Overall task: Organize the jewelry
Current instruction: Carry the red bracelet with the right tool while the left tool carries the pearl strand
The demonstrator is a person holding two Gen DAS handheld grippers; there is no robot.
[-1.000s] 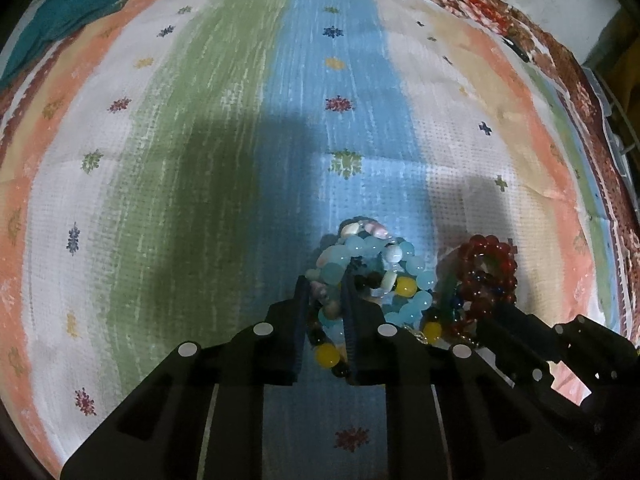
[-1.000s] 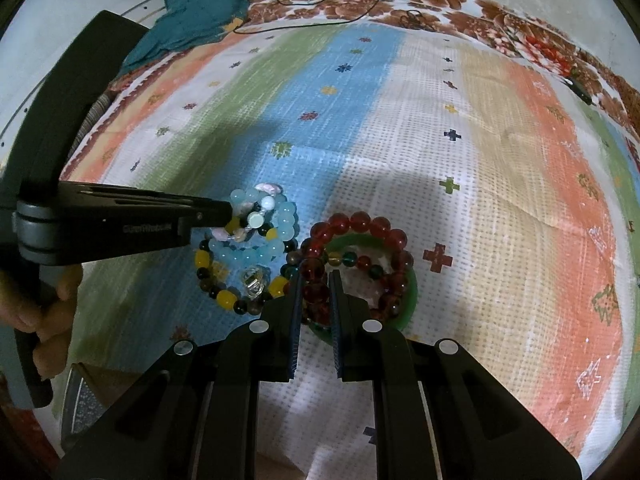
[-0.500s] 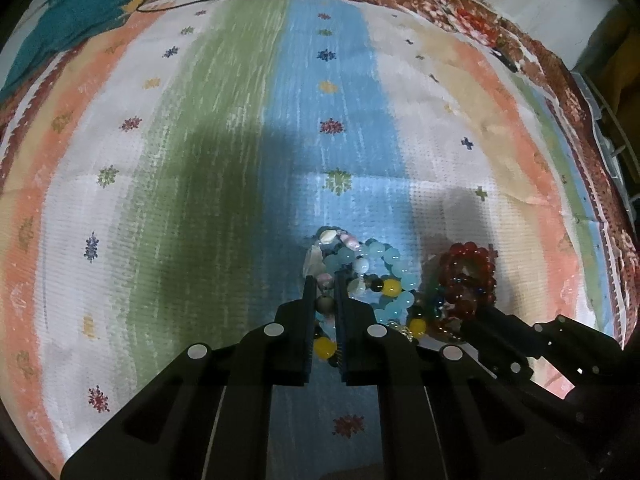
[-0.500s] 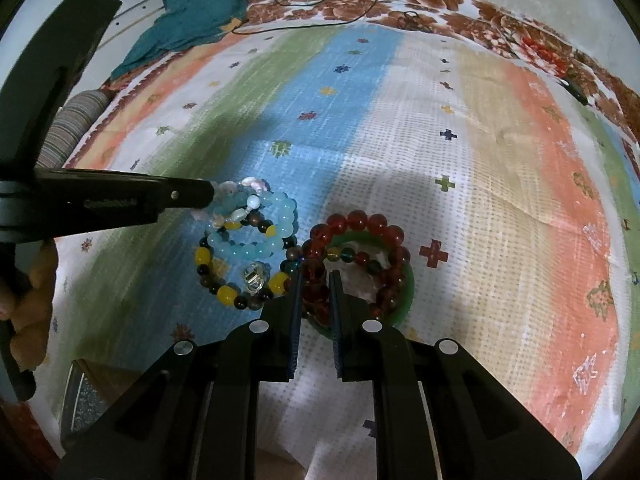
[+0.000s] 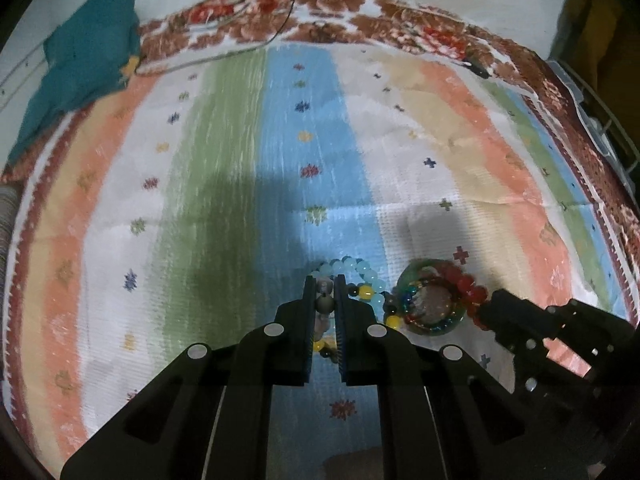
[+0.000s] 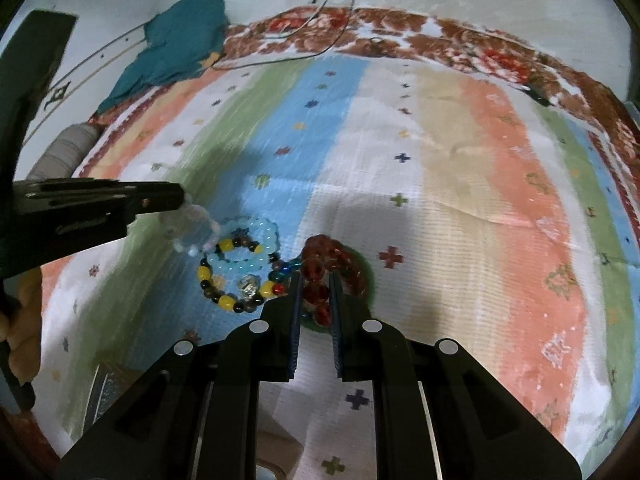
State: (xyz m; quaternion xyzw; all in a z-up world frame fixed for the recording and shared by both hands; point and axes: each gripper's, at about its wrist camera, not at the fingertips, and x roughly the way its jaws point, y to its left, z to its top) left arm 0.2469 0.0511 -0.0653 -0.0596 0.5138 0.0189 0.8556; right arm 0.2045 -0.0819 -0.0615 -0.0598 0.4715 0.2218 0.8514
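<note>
My left gripper [image 5: 324, 280] is shut on a pale mixed-bead bracelet [image 5: 325, 303] and holds it lifted; it hangs blurred from the left gripper's tip in the right wrist view [image 6: 192, 236]. A light blue bead bracelet [image 6: 248, 256] and a yellow-and-dark bead bracelet [image 6: 228, 300] lie on the striped cloth. My right gripper [image 6: 314, 278] is shut on a red bead bracelet [image 6: 316, 292] over a green bangle [image 6: 370, 280]. The red bracelet and the bangle also show in the left wrist view [image 5: 464, 284].
A striped cloth [image 6: 440, 200] with a floral border covers the surface. A teal cloth [image 6: 176, 52] and thin cables [image 6: 320, 32] lie at the far side. A small box corner [image 6: 104, 392] shows near left.
My left gripper has closed on the pale bracelet and pulled it up and left, off the bead pile. My right gripper stays shut on the red bracelet and has lifted slightly.
</note>
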